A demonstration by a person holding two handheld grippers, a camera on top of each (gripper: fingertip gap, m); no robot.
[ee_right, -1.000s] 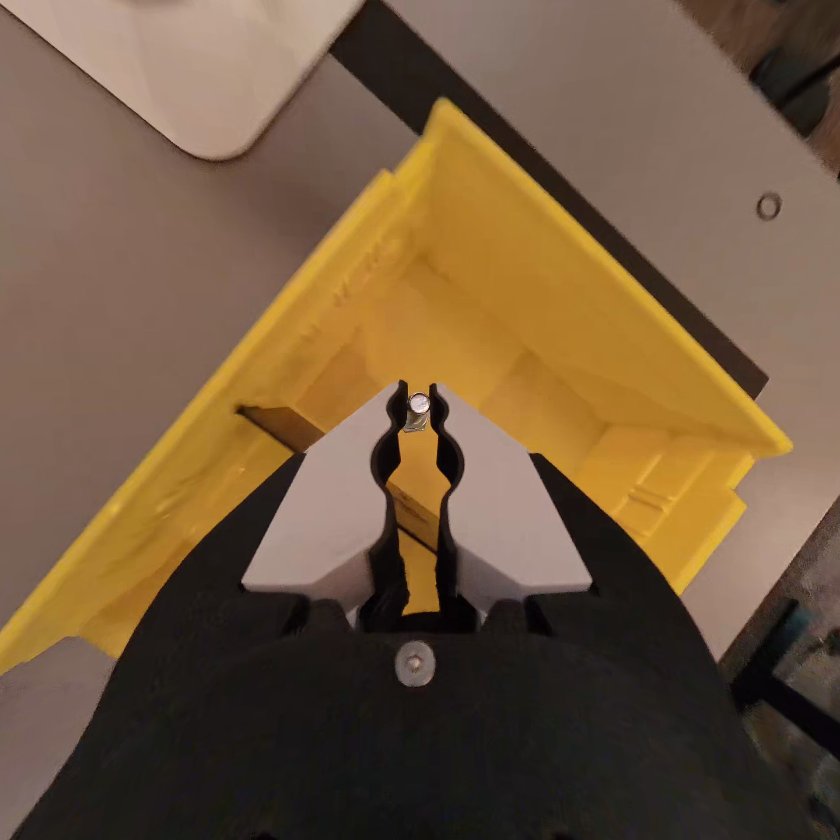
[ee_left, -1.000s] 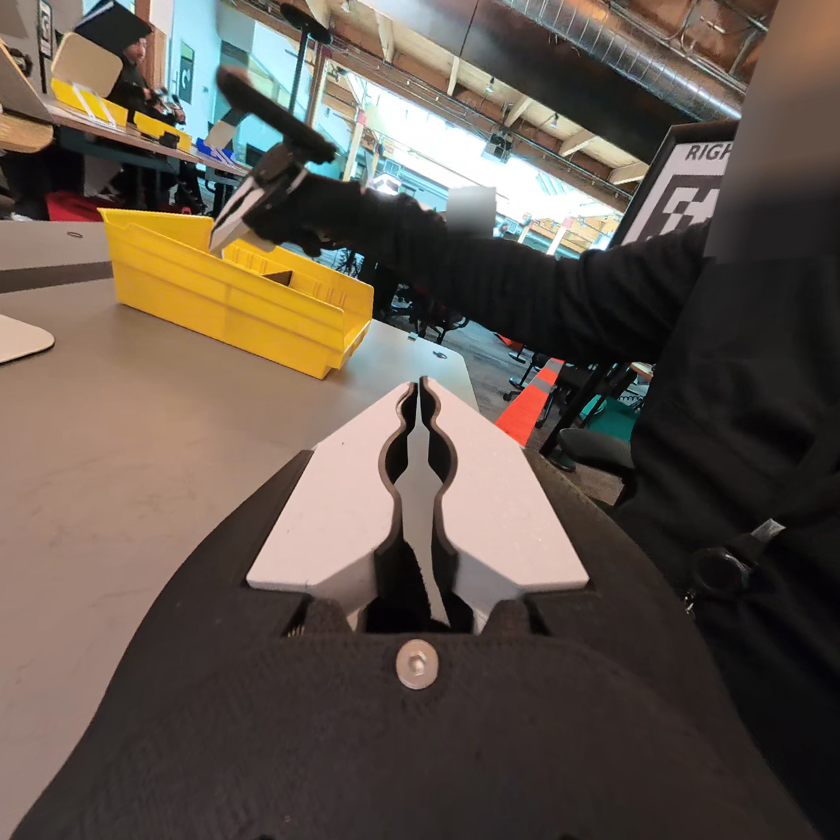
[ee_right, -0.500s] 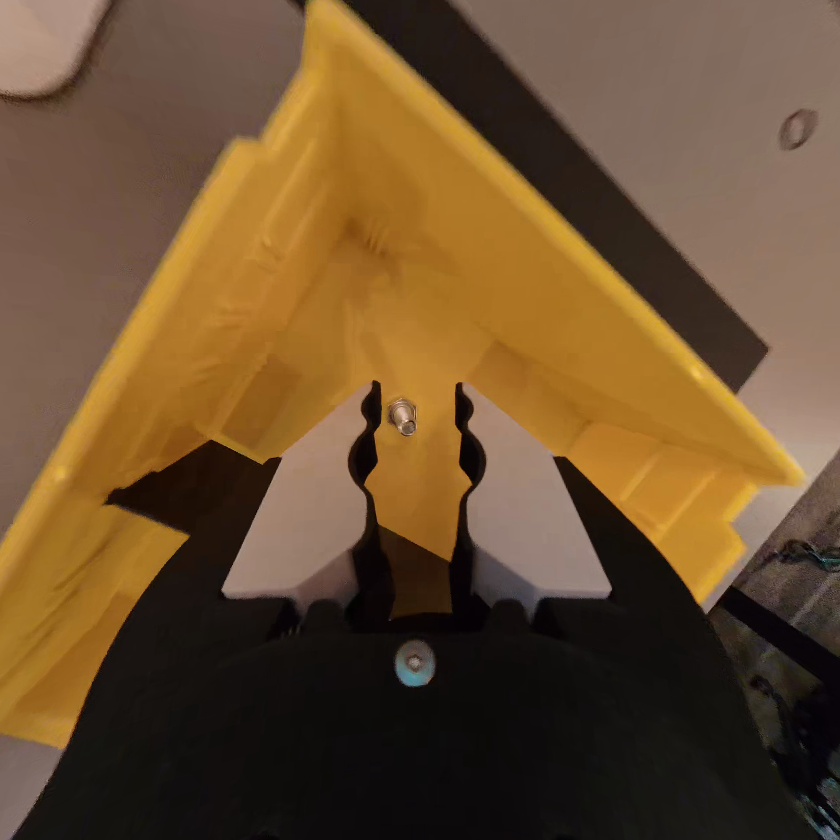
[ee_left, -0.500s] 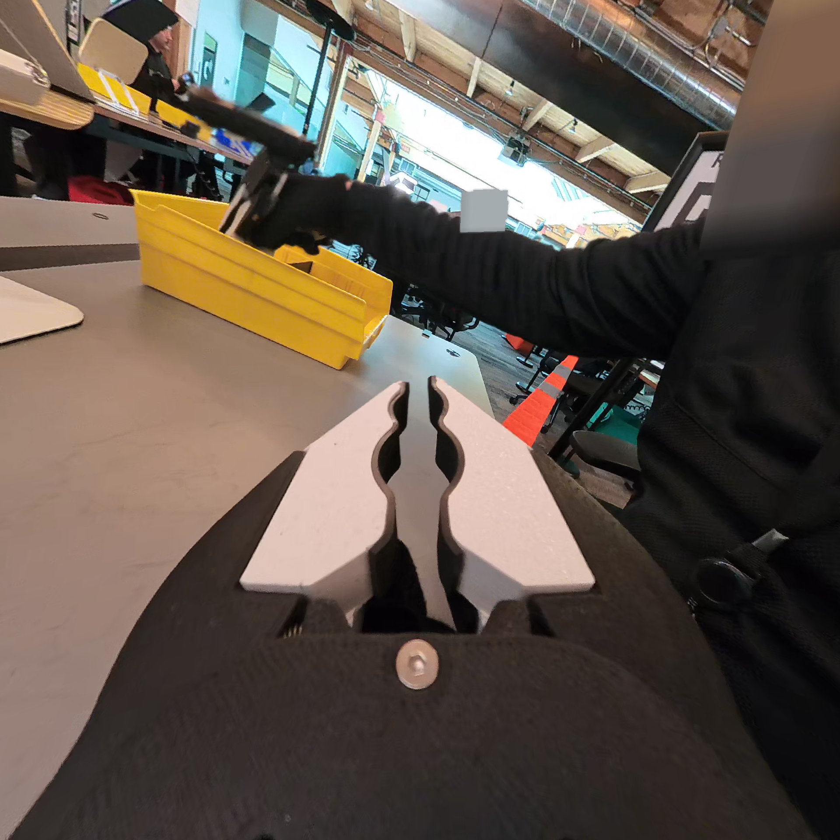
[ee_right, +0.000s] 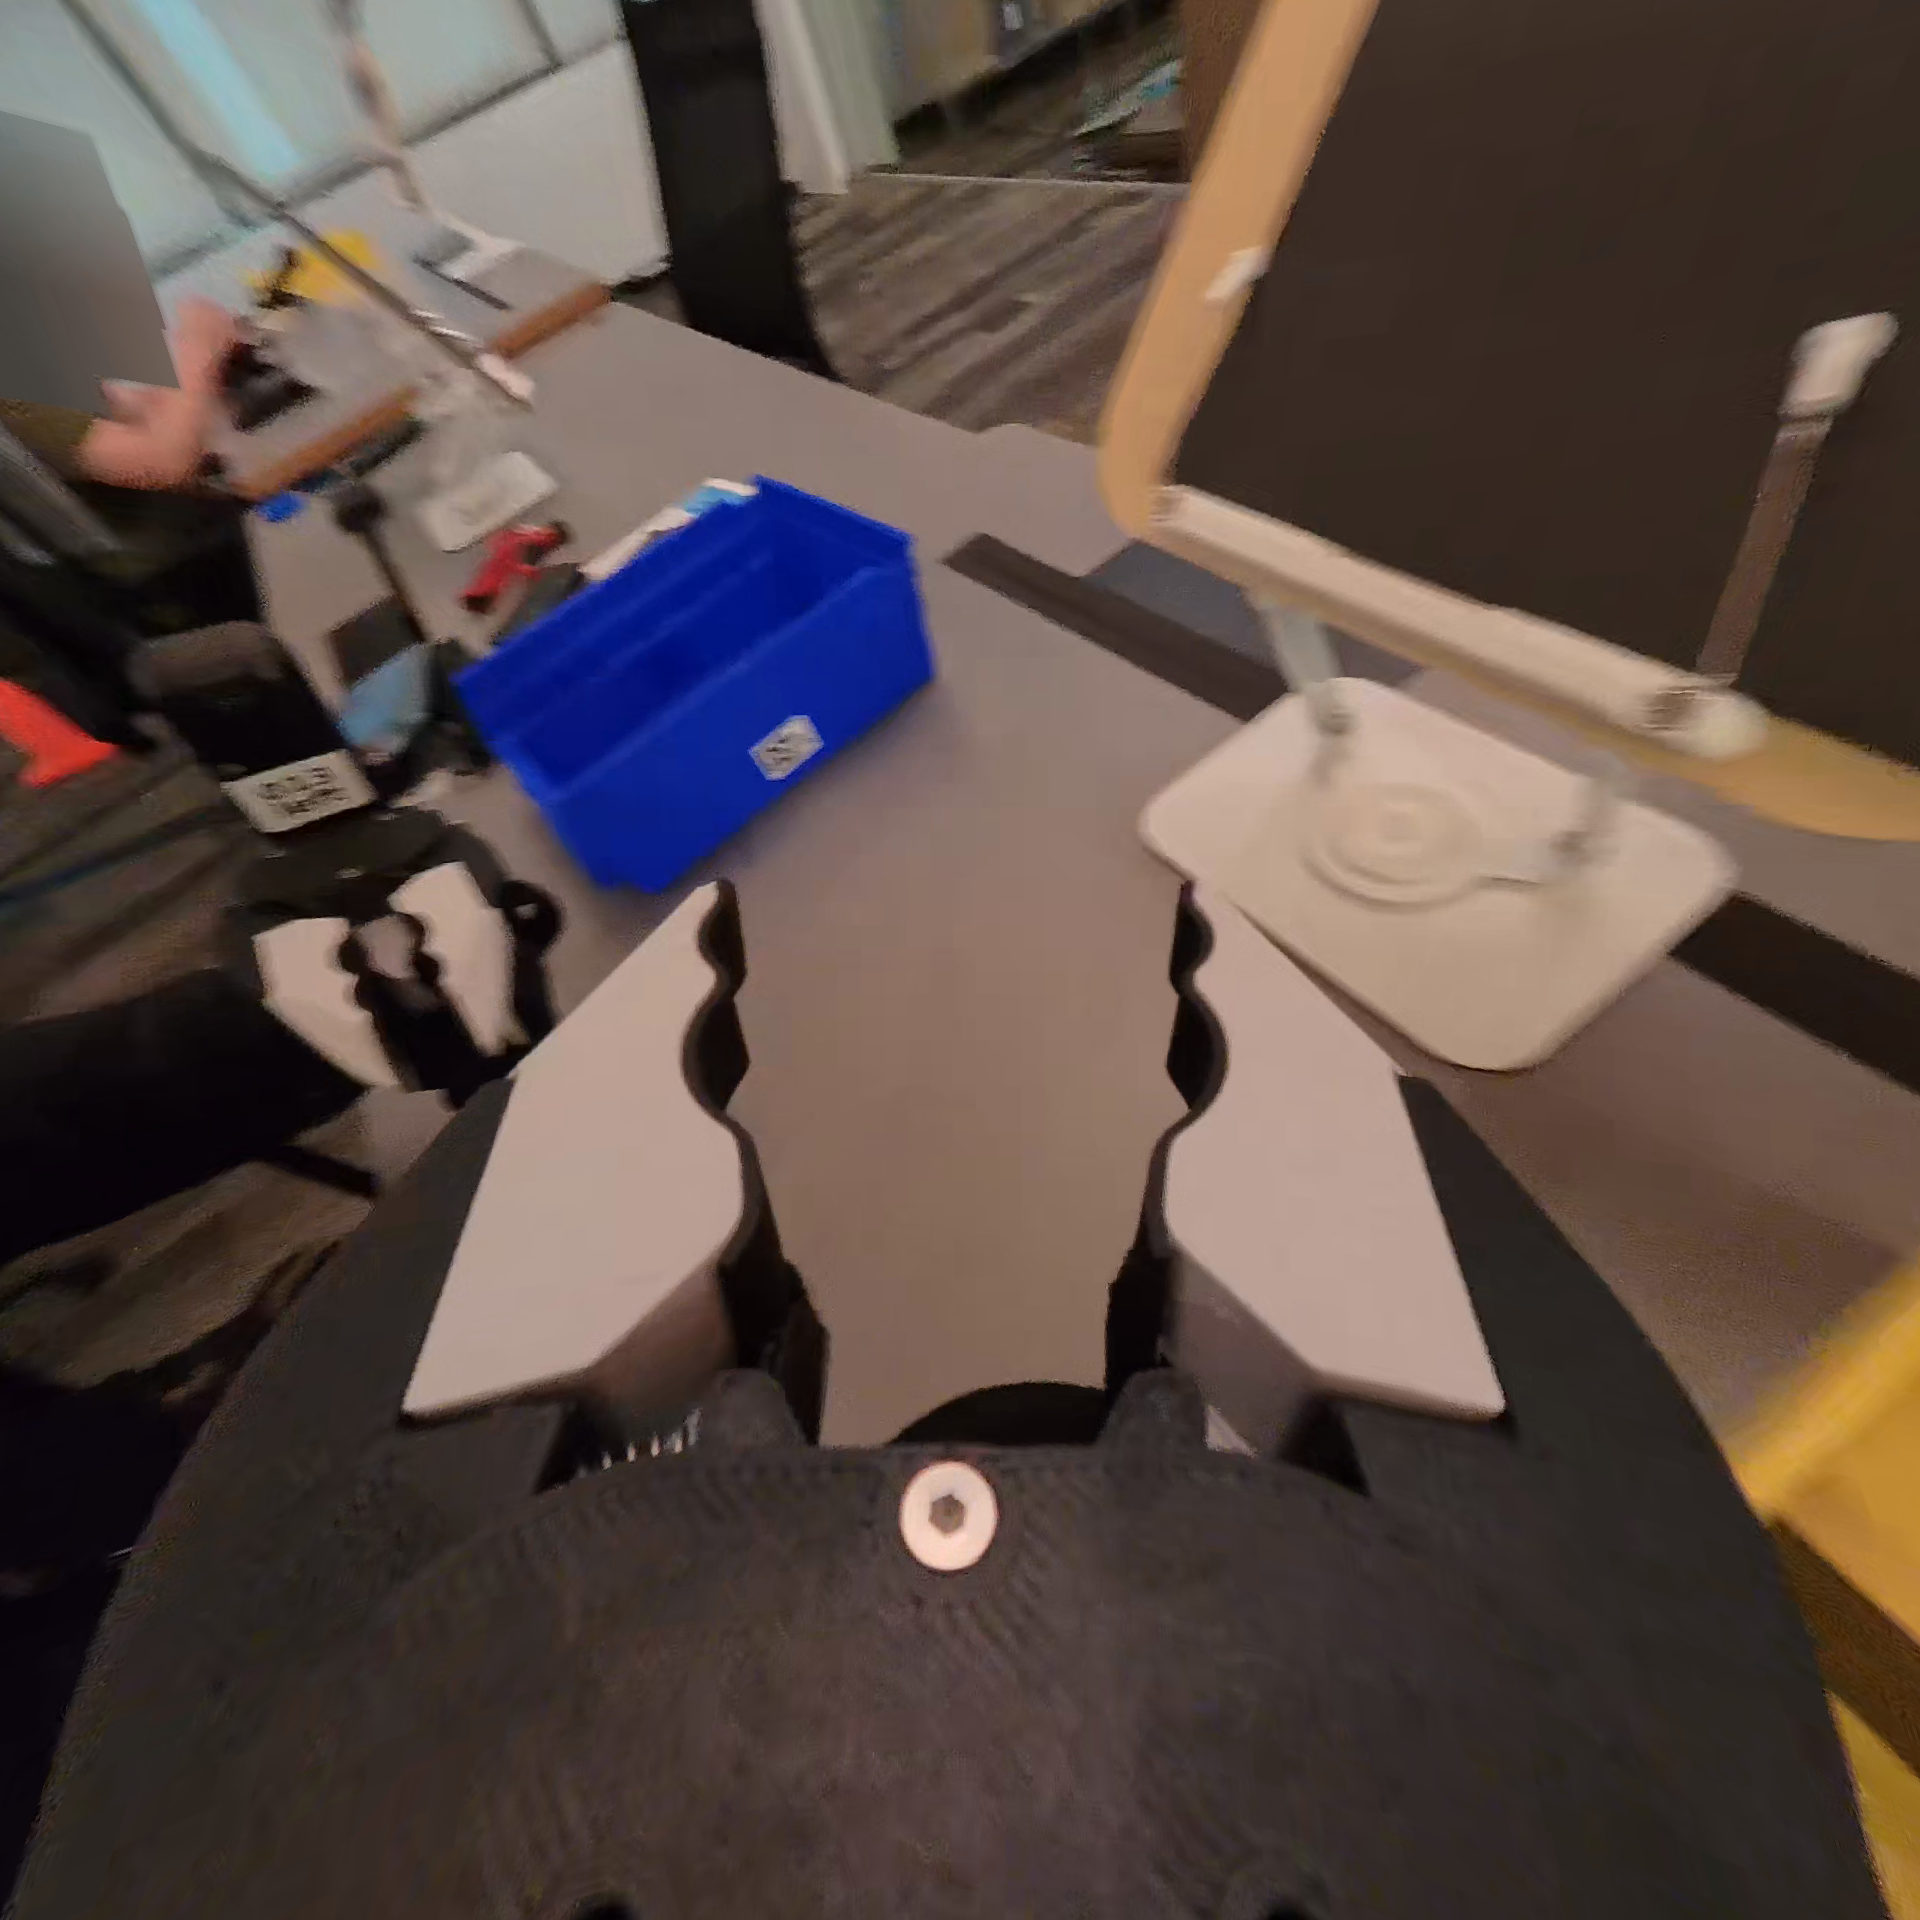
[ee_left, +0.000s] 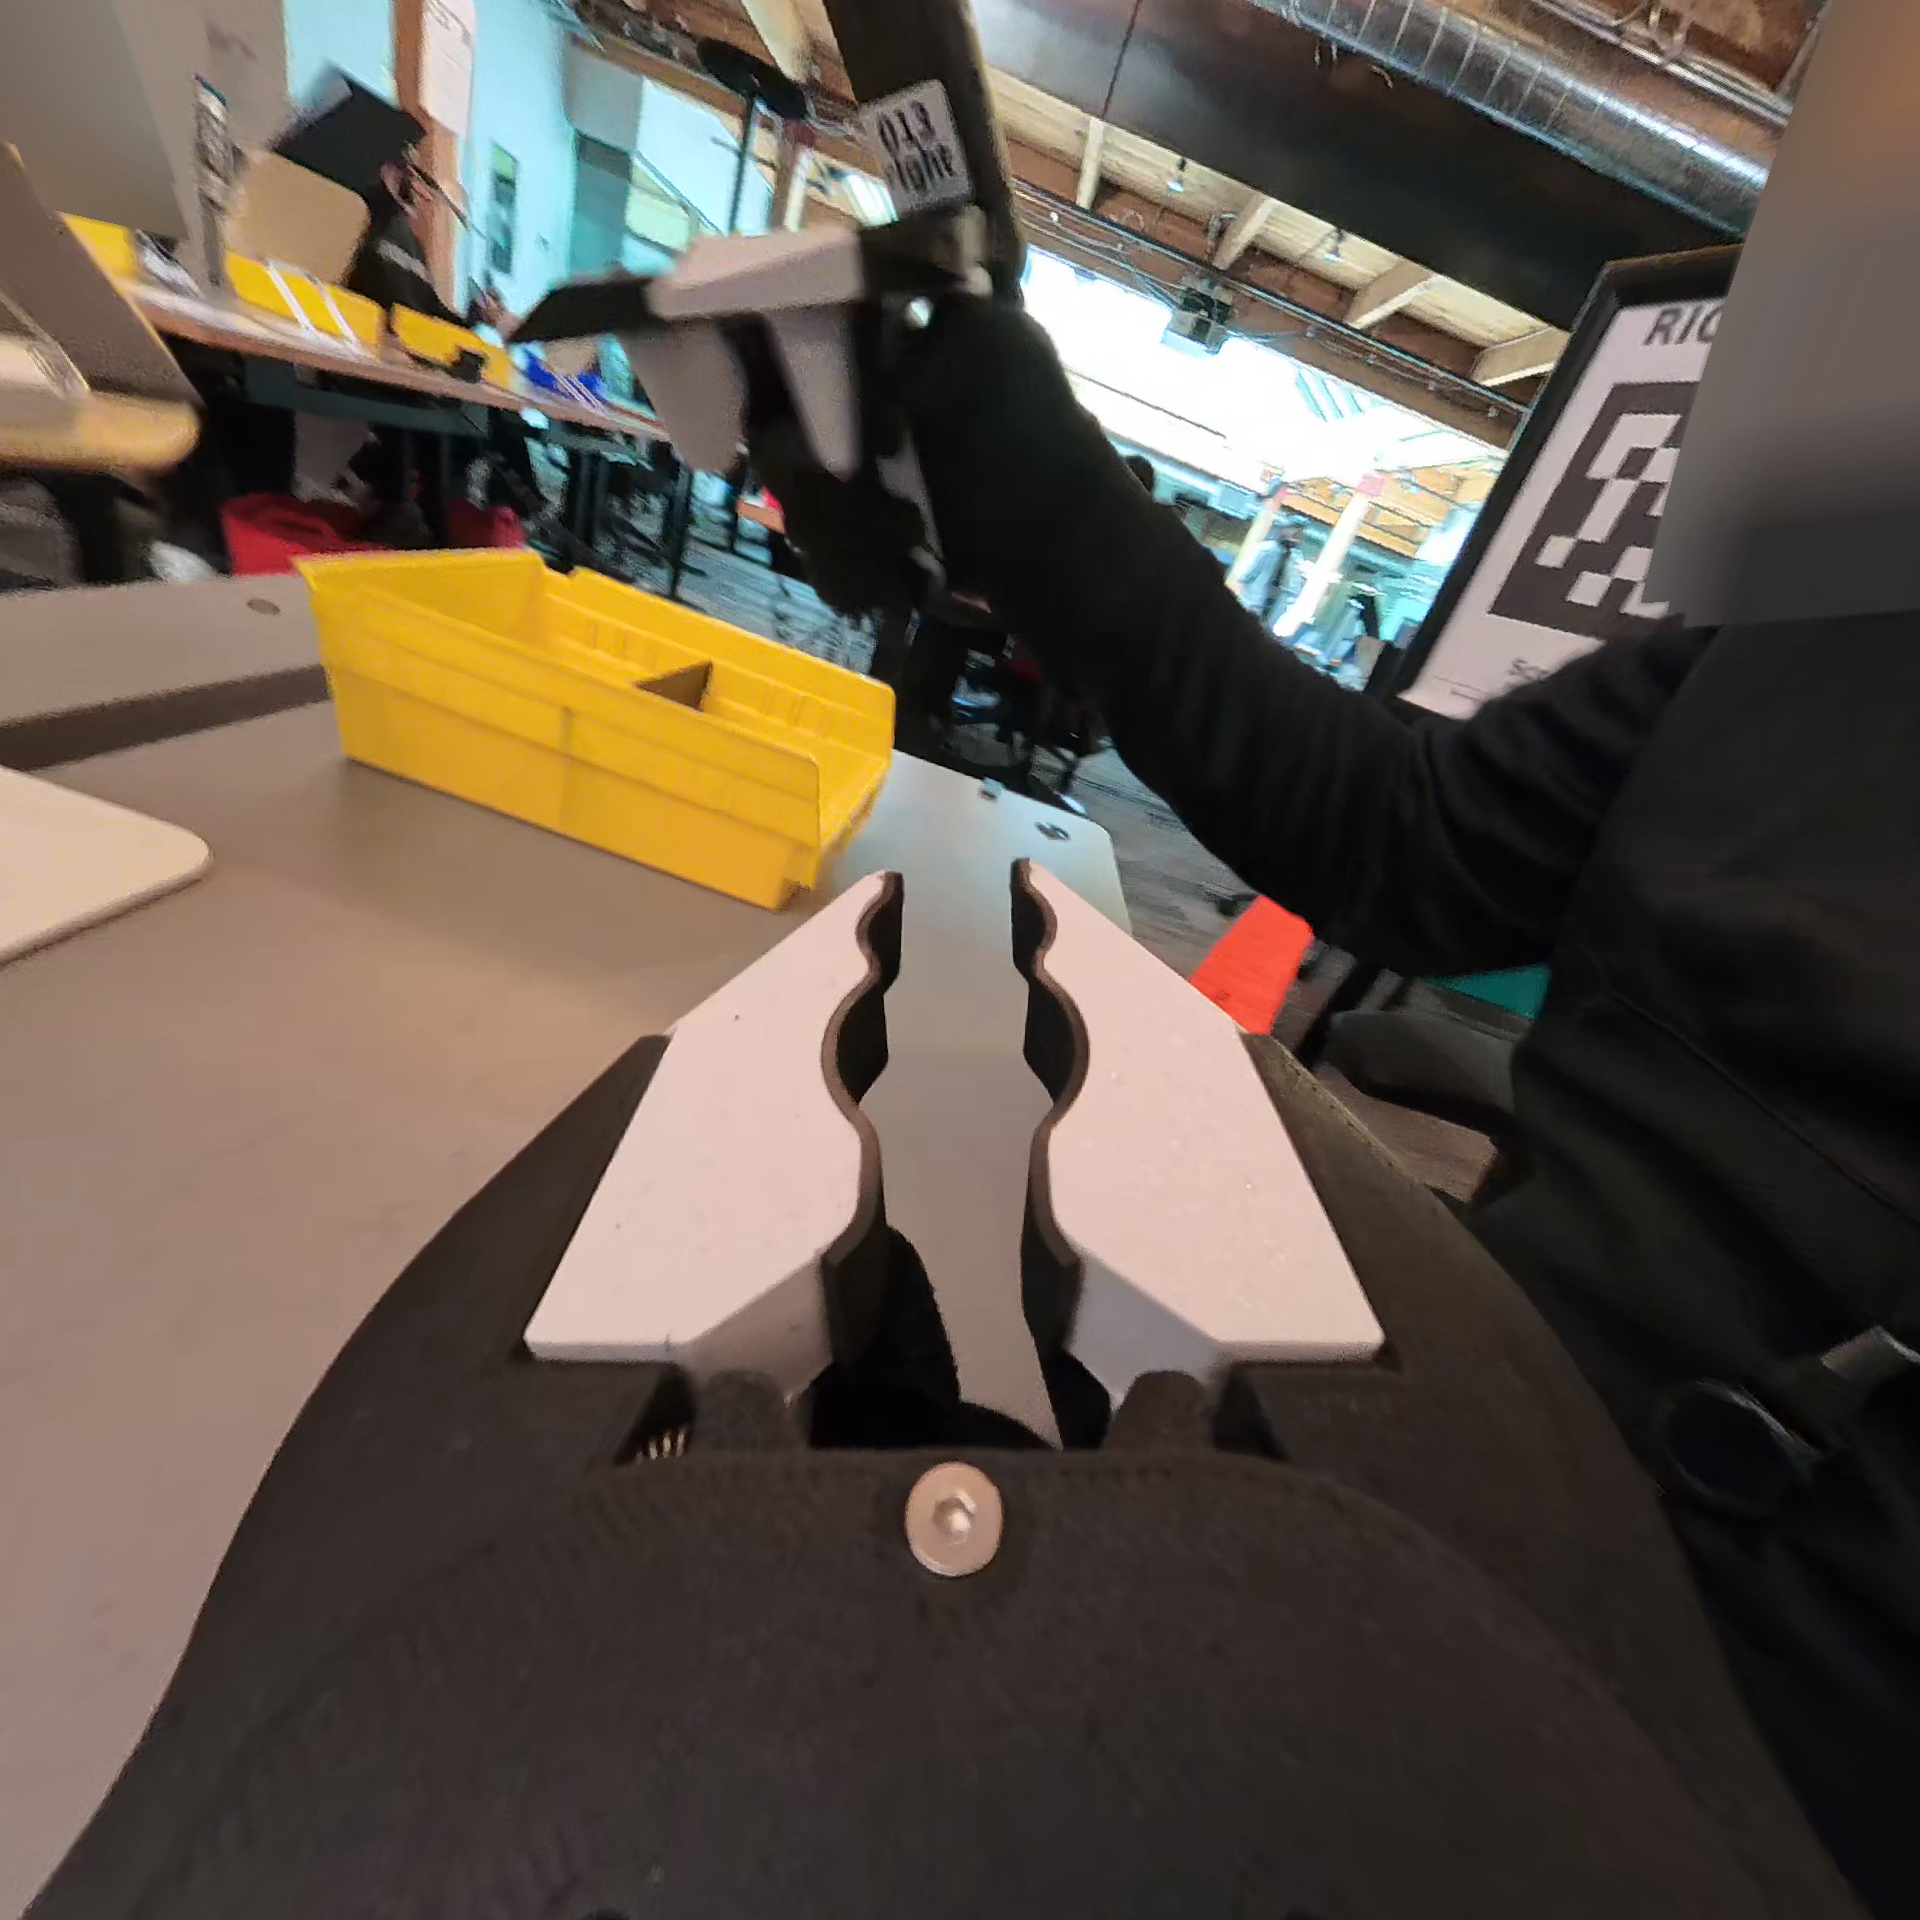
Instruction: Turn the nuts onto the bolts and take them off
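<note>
My right gripper [ee_right: 951, 904] is wide open and empty, and it looks across the grey table [ee_right: 935, 997] toward a blue bin [ee_right: 707, 675]. In the left wrist view it [ee_left: 665, 374] hangs in the air above a yellow bin [ee_left: 582, 717]. My left gripper [ee_left: 958, 883] is low over the table near its front edge, its jaws a little apart with nothing between them. It also shows at the left of the right wrist view [ee_right: 400, 977]. No bolt or nut is in view; the inside of the yellow bin is mostly hidden.
A white monitor stand base [ee_right: 1434, 862] sits on the table right of the blue bin, with the tilted screen [ee_right: 1558, 312] above it. A corner of the yellow bin [ee_right: 1829, 1455] shows at the lower right. A person's black sleeve [ee_left: 1299, 748] reaches over the table's right side.
My right gripper let go of the bolt over the yellow bin, opened wide, rose and swung away toward the blue bin. My left gripper opened slightly.
</note>
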